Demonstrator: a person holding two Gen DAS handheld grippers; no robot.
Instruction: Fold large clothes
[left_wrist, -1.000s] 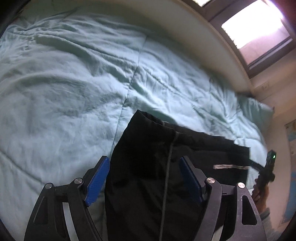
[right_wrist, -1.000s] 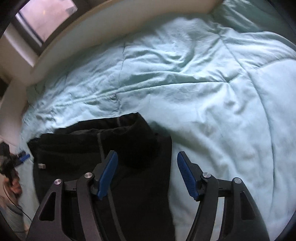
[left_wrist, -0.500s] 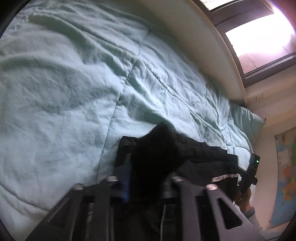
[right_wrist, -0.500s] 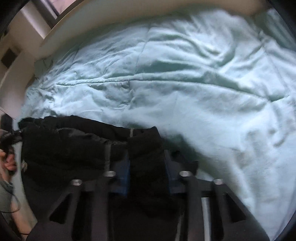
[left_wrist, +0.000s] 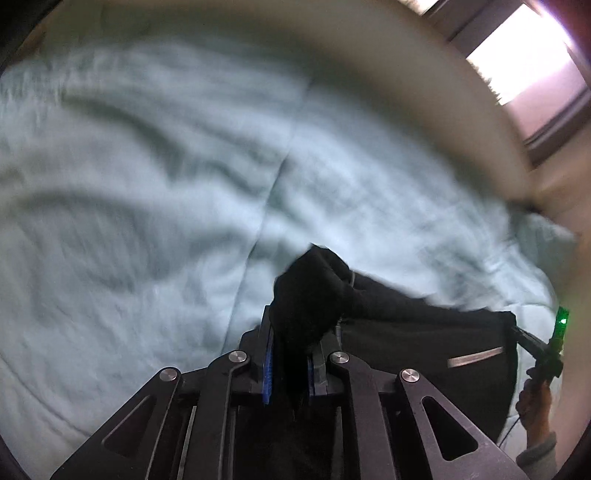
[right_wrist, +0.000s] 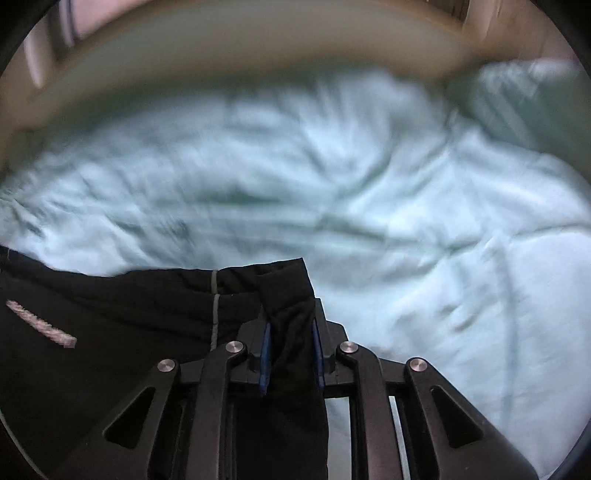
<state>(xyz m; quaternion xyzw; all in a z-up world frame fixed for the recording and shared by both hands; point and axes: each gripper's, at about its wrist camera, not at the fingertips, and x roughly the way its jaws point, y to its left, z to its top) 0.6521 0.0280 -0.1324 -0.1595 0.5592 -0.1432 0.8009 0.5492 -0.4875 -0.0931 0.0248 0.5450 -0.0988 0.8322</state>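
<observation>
**Trousers pinched at both near corners**

Black trousers (right_wrist: 129, 325) lie on the near part of a pale green quilt (left_wrist: 147, 184). The left gripper (left_wrist: 288, 354) is clamped on a bunched corner. The right gripper (right_wrist: 291, 343) has cloth between its pads and its jaws are closing tighter on the other corner. Holding both ends of one edge probably lets the cloth be carried over evenly for a fold.

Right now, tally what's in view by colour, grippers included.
Black: 3 - garment, left gripper, right gripper, both clamped on the garment
Pale green: 1 - bedspread
Total: 4
</observation>
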